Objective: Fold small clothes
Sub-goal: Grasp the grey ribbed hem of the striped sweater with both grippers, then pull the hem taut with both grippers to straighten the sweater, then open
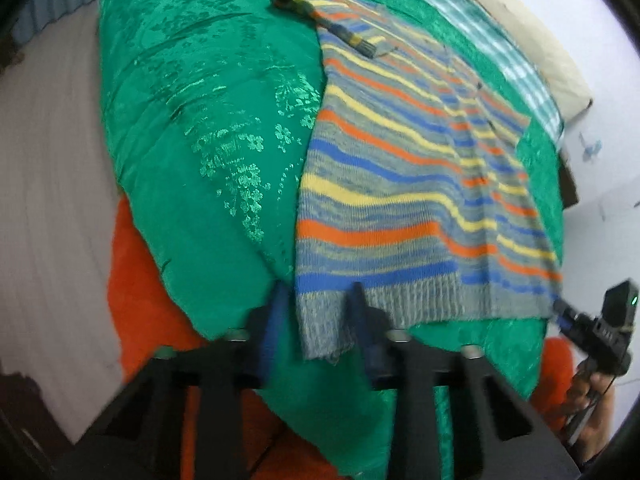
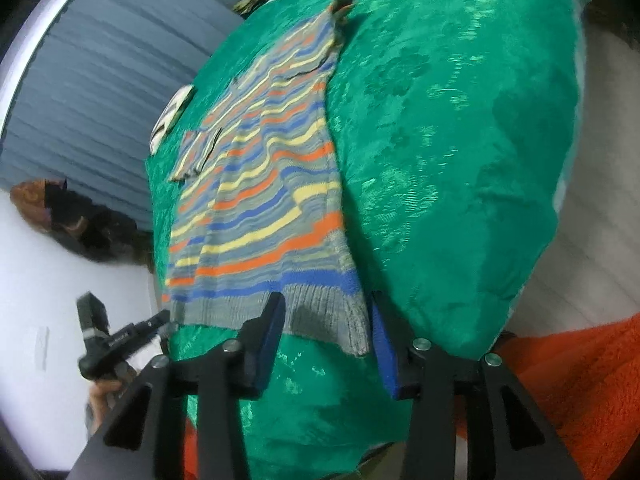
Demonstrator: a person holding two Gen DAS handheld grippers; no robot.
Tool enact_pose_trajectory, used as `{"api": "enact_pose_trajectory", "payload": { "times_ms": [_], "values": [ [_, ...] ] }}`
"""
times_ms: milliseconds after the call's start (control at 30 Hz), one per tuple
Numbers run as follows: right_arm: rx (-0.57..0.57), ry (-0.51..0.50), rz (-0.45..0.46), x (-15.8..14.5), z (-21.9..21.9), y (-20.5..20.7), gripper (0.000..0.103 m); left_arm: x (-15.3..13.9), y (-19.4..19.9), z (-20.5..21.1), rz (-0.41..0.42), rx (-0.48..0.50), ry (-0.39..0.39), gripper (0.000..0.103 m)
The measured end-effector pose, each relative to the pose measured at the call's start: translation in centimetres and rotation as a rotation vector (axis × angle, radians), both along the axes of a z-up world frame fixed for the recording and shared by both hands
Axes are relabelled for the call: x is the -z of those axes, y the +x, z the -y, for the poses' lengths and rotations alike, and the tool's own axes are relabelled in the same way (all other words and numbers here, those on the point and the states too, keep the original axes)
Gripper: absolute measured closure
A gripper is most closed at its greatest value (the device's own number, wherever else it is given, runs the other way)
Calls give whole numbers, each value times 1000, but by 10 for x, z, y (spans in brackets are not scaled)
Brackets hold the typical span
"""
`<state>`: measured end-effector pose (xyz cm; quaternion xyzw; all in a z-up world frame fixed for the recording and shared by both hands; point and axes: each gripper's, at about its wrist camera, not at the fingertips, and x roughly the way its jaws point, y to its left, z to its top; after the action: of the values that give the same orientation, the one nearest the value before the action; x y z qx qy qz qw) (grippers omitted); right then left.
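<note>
Striped knit, one sweater [image 1: 400, 168], lies flat on one green quilt [image 1: 200, 120], with one orange blanket [image 1: 136, 280] showing under the quilt's near edge. Its long axis runs straight away from you: the ribbed hem [image 1: 420, 300] is nearest and the neck end is far, so the stripes run across your view. You can count two sleeves [image 2: 320, 40], both folded in over the body, one cuff at the far end.

You hold two grippers, one at each hem corner. Your left gripper [image 1: 318, 292] has its jaws apart, the left hem corner lying between them, with the pads not pressing it. Your right gripper [image 2: 326, 304] also stands with jaws apart, straddling the right hem corner without pinching it.
</note>
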<state>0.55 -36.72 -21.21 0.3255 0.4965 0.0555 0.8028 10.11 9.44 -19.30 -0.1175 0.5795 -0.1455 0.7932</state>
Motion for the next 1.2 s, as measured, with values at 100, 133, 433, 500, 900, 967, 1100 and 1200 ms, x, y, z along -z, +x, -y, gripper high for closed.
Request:
{"api": "enact_pose_trajectory", "payload": {
  "times_ms": [100, 133, 433, 500, 900, 967, 1100, 1200],
  "values": [
    [-48, -56, -8, -1, -6, 9, 98, -6, 1, 5, 3, 30, 9, 99],
    [-50, -54, -10, -2, -5, 10, 98, -13, -1, 8, 21, 54, 16, 100],
    [-80, -124, -7, -61, 14, -1, 99, -49, -13, -4, 49, 128, 28, 101],
    [-102, -145, -48, -54, 12, -2, 99, -36, -11, -5, 32, 127, 70, 101],
    [-64, -158, -178, 9, 17, 4, 99, 8, -8, -2, -21, 66, 184, 87],
    [-71, -162, -184, 6, 18, 4, 91, 3, -12, -1, -10, 49, 257, 57],
    [-89, -271, -224, -19, 36, -2, 65, -28, -21, -22, 57, -37, 337, 36],
    [-191, -554, -135, -63, 37, 17, 64, -61, -19, -40, 130, -130, 335, 30]
  ]
}}
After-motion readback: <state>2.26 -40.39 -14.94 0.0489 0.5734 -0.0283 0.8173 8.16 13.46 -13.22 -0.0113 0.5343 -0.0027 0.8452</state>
